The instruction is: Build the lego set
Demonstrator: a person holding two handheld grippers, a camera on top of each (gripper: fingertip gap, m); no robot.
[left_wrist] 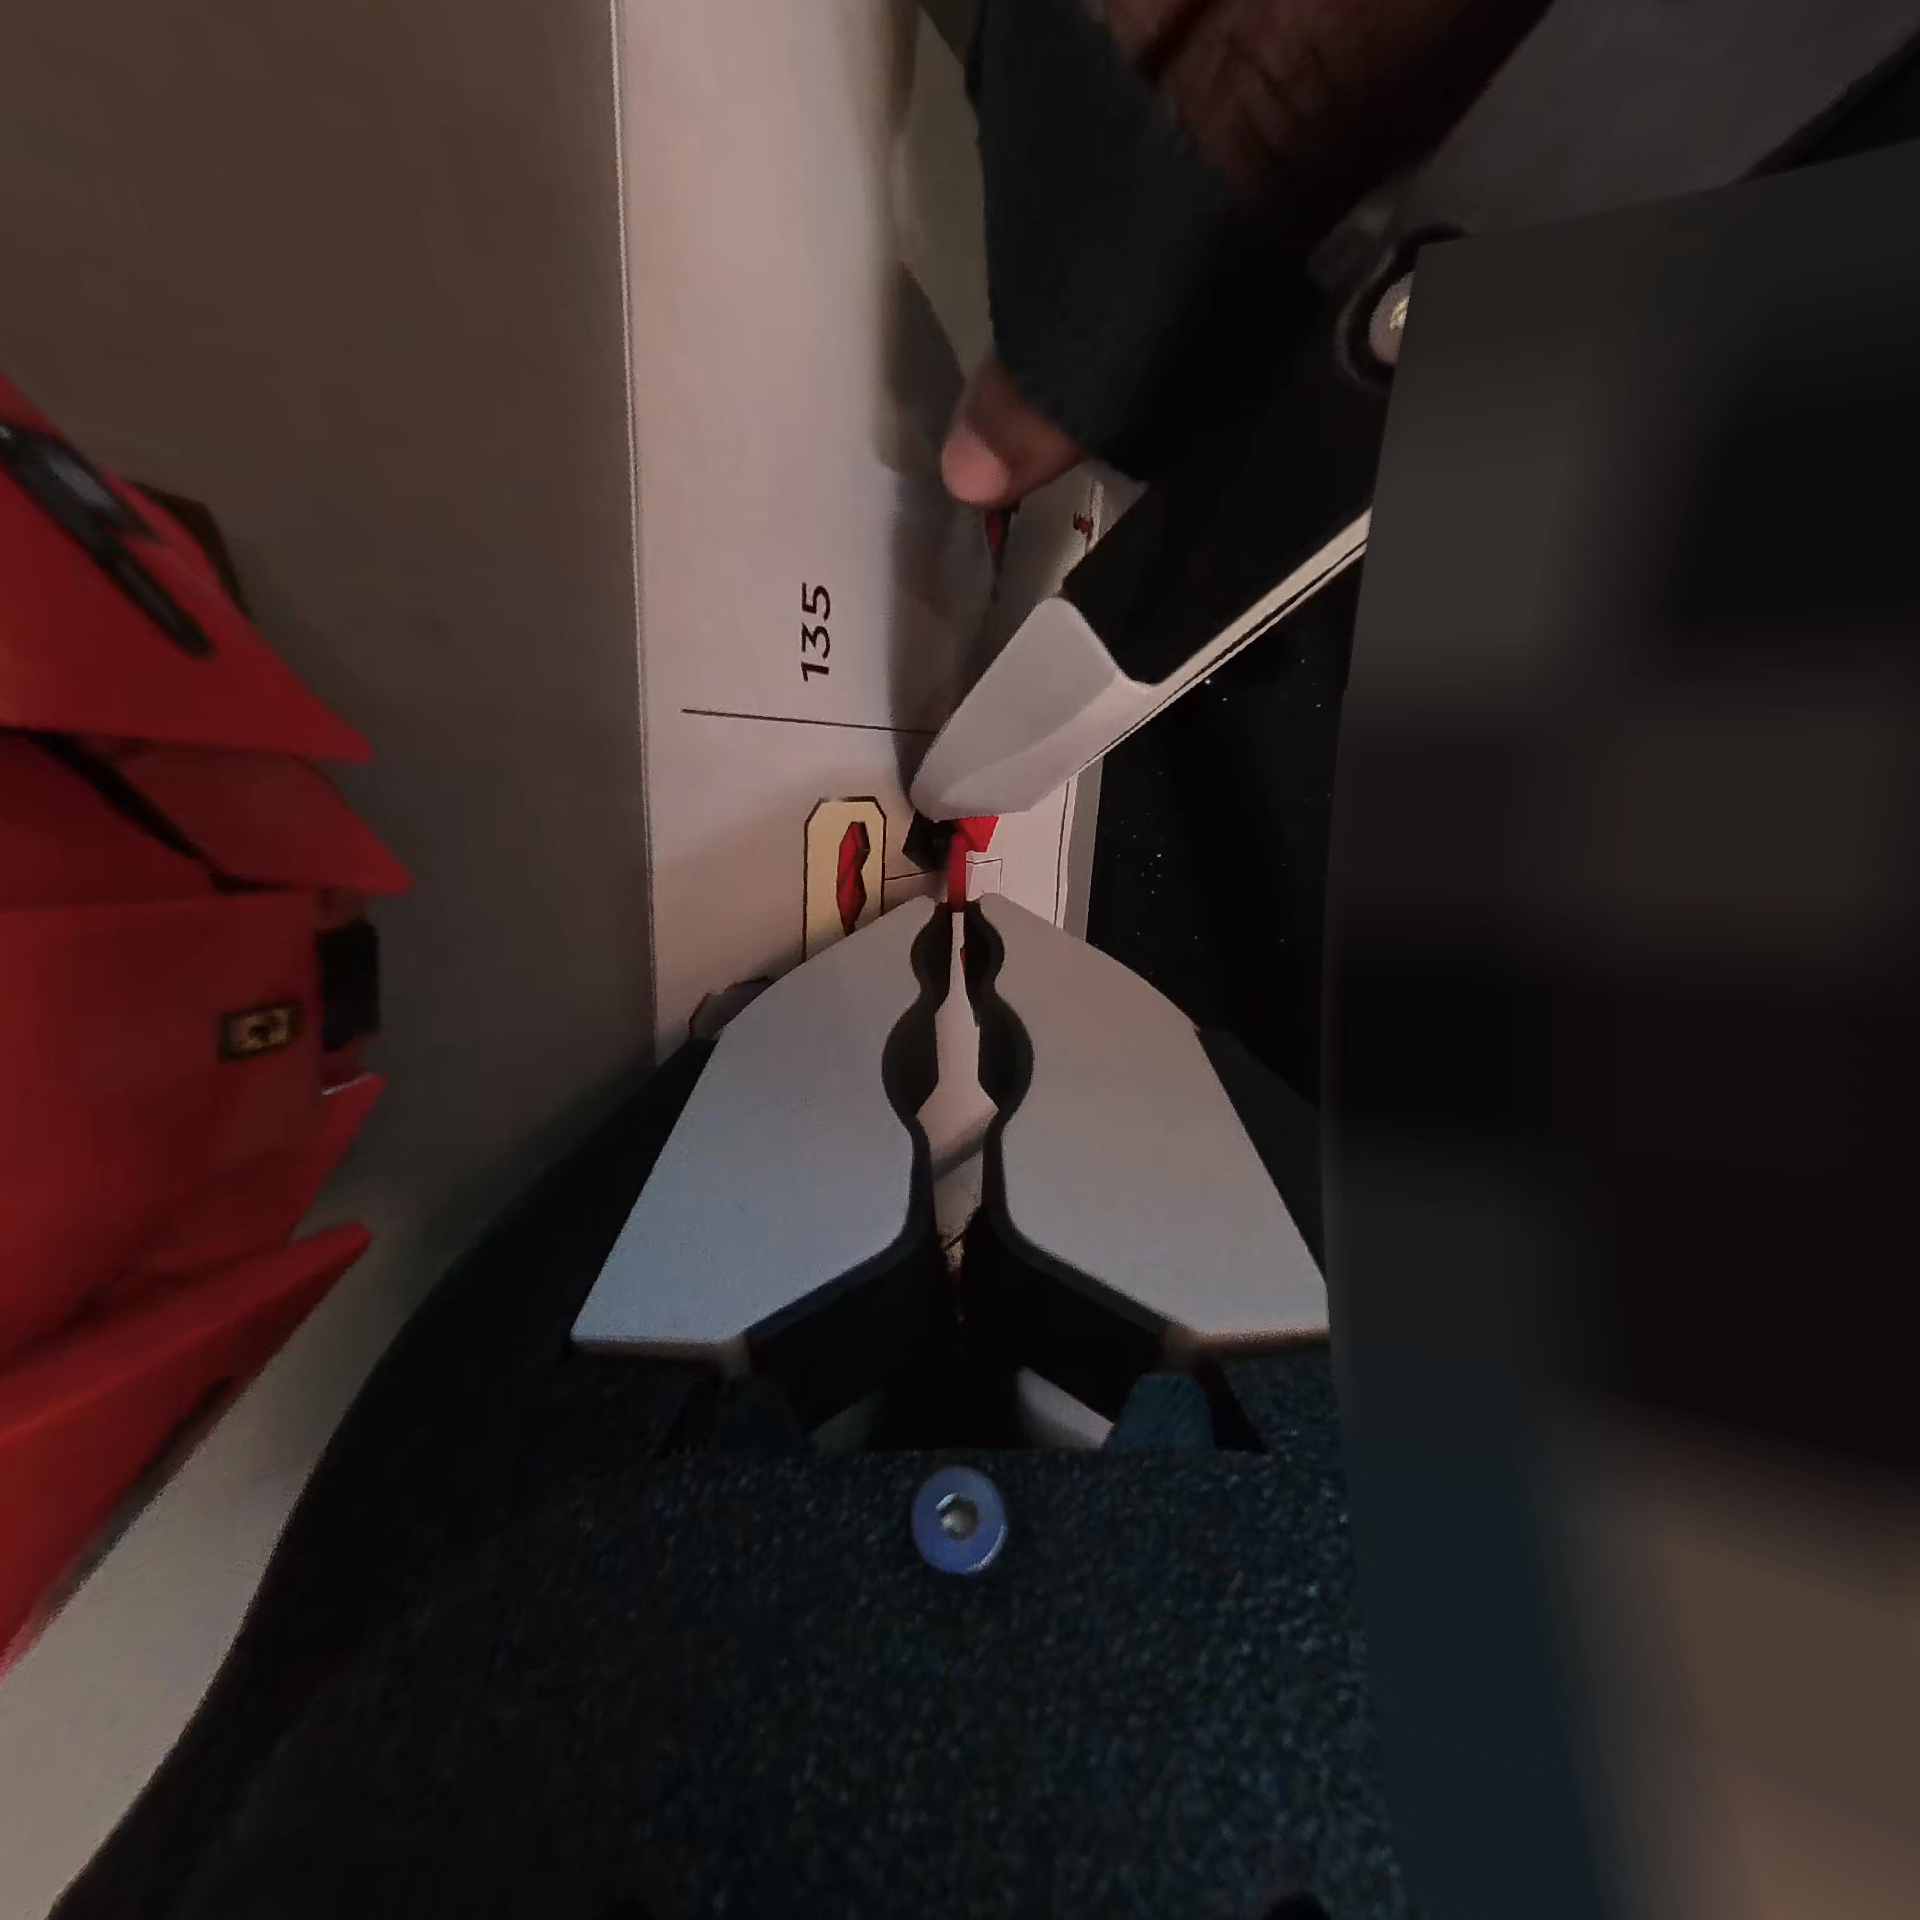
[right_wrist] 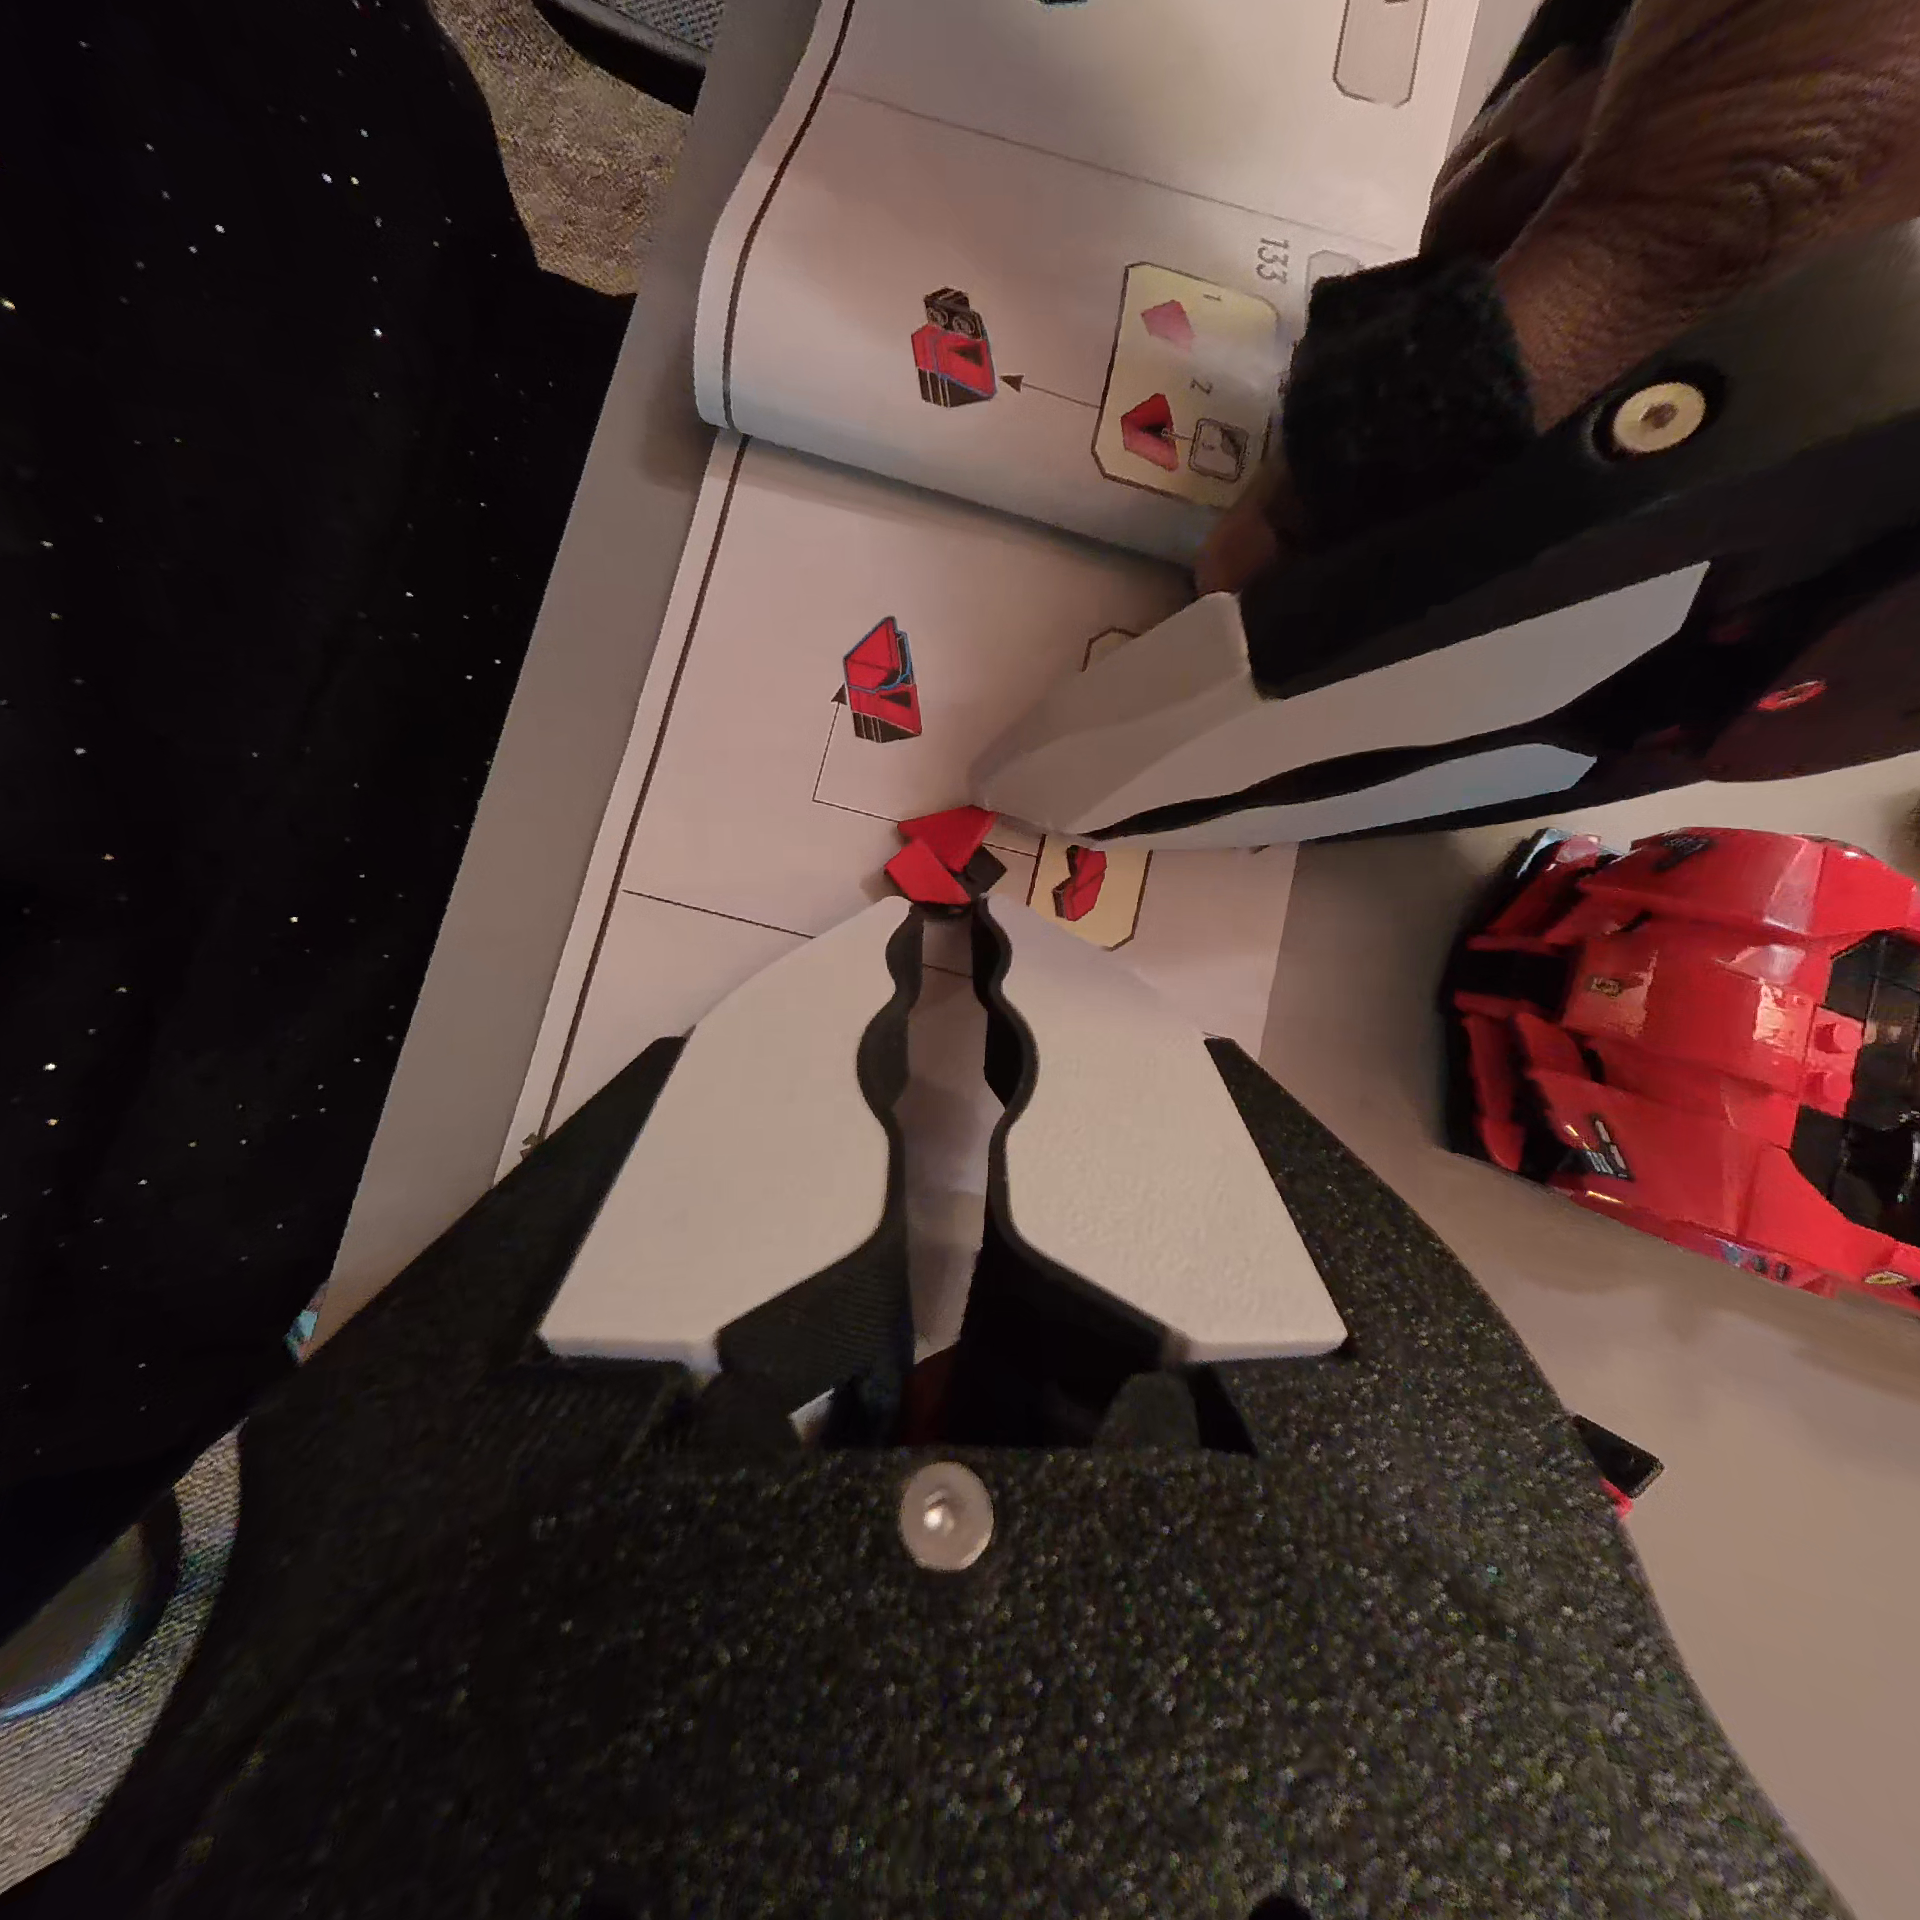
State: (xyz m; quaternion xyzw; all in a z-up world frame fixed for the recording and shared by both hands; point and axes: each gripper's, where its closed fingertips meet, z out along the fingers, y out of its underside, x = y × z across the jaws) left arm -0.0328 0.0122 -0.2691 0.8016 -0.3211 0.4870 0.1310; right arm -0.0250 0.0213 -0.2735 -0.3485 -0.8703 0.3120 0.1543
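A small red-and-black lego sub-assembly [right_wrist: 928, 864] is held between the two grippers, just above the open instruction booklet [right_wrist: 831, 540]. My right gripper [right_wrist: 945, 912] is shut on its black lower part. My left gripper [right_wrist: 992, 810] comes in from the right and pinches the red sloped piece [right_wrist: 951, 829] on top. In the left wrist view my left gripper [left_wrist: 961, 906] is shut on the thin red piece [left_wrist: 971, 831]. There the right gripper [left_wrist: 925, 805] meets it from the upper right. The built red lego car [right_wrist: 1714, 1039] stands on the table to the right.
The booklet [left_wrist: 748, 520] lies on a white table [right_wrist: 1455, 1475], and the car [left_wrist: 156, 883] is close on the left in the left wrist view. A gloved hand [right_wrist: 1403, 395] holds the left gripper. Dark speckled fabric [right_wrist: 208, 623] lies beyond the table's edge. Both grippers' tips are close together, under 4 cm apart.
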